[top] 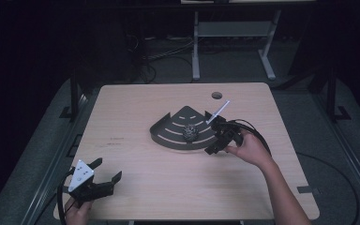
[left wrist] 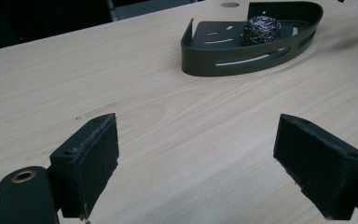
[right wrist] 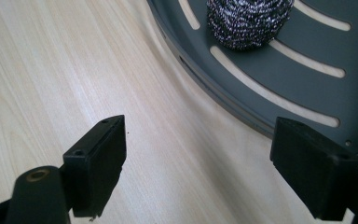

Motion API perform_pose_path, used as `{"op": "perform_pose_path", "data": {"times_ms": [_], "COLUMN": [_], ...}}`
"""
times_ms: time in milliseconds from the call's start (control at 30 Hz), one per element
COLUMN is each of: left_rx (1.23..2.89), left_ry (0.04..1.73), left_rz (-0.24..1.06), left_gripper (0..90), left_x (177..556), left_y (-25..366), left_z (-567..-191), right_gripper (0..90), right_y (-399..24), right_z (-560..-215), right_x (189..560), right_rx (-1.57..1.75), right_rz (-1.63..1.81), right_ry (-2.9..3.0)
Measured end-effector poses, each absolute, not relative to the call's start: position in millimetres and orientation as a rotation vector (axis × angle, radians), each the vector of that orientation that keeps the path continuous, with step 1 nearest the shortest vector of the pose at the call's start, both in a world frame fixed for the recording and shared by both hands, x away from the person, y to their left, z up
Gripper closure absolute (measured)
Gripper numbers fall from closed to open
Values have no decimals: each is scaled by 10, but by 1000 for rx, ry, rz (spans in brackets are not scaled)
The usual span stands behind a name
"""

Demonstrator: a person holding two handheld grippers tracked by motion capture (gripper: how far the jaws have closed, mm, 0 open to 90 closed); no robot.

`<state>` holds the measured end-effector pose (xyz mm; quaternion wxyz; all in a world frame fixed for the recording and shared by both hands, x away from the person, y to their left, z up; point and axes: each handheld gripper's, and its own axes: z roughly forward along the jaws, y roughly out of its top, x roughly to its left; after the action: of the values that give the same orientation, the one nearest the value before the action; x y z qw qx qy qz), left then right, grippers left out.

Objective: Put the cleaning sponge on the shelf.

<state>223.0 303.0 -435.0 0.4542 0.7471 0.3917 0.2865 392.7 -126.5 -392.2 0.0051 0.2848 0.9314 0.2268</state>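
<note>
Steel wool point(right wrist: 249, 21), a tight silvery ball of tangled wire, sits on the slotted dark grey tray point(right wrist: 307, 74), ahead of the right gripper point(right wrist: 214, 154), whose jaws stand wide and empty. Left gripper point(left wrist: 198, 158) gapes wide over bare table point(left wrist: 121, 70).
</note>
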Motion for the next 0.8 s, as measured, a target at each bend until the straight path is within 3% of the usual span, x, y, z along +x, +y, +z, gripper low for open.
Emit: {"op": "perform_pose_path", "data": {"times_ms": [800], "left_rx": [1850], "left_ry": [967], "left_rz": [710], "left_gripper": [132], "left_x": [2230], "left_y": [3016], "left_z": [-4356], "right_gripper": [174], "right_y": [-1385], "right_z": [-4088], "right_x": [3616], "right_rx": [876], "right_rz": [725], "right_ry": [2911]}}
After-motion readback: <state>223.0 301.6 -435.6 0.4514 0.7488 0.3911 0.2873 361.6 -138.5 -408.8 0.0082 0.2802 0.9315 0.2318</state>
